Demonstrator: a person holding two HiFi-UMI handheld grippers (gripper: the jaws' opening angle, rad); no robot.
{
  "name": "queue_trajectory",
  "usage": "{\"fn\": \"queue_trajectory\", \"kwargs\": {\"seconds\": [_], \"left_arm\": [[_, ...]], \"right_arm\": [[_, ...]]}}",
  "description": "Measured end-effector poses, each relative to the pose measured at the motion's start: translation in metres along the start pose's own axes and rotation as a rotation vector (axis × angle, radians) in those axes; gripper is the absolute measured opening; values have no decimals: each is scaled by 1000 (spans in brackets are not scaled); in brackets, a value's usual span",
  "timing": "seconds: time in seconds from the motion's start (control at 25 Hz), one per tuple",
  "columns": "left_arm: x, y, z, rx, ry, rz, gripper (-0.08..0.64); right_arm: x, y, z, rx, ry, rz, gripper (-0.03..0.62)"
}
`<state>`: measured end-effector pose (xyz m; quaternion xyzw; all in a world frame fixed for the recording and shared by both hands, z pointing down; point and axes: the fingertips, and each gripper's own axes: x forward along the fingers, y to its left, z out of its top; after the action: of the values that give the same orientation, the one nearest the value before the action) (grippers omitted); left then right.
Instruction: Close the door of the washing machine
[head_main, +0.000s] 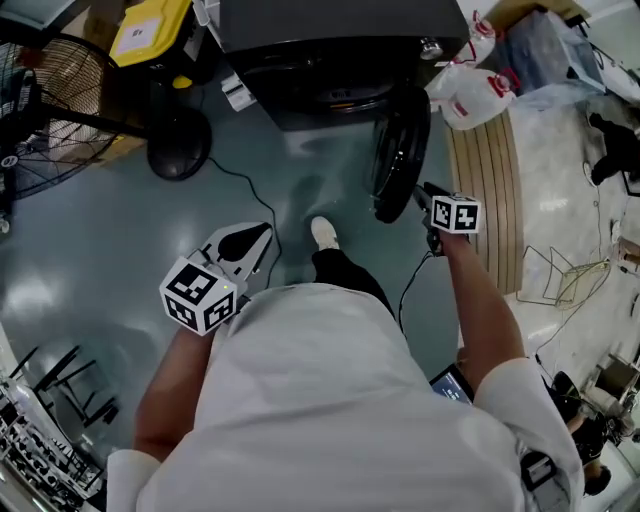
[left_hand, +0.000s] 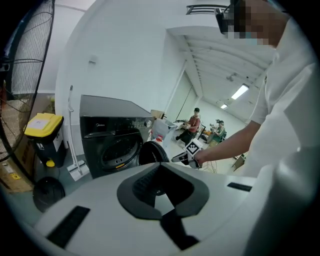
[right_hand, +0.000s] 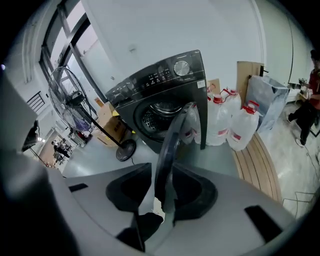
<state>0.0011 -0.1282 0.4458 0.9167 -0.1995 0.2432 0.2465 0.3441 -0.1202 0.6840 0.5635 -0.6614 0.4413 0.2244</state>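
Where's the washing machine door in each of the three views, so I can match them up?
Head view: the door hangs open, upper centre-right, just above the right gripper.
Left gripper view: door at centre, right of the drum opening.
Right gripper view: door edge-on at centre, between that gripper's open jaws.
Shared landmark: the dark washing machine.

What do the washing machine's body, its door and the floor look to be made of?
Washing machine: likely dark painted metal, satin sheen on flat panels.
Door: glossy dark rim, probably plastic; seen edge-on, so unsure.
Floor: smooth grey coating, glossy, mirroring lights.
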Motion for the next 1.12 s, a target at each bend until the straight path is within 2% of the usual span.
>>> {"fn": "queue_trajectory", "kwargs": {"seconds": [0.32,0.48,0.76,1.12], "left_arm": [[15,18,20,-15,-20,44,18],[18,24,24,-25,-25,59,18],[19,27,29,-53,-52,68,18],[9,34,24,-78,-68,113,18]], "right_arm": [[26,-15,0,15,88,47,143],[34,-12,0,30,114,65,106],[40,-3,2,124,98,103,97],[68,36,17,194,79,156,98]]}}
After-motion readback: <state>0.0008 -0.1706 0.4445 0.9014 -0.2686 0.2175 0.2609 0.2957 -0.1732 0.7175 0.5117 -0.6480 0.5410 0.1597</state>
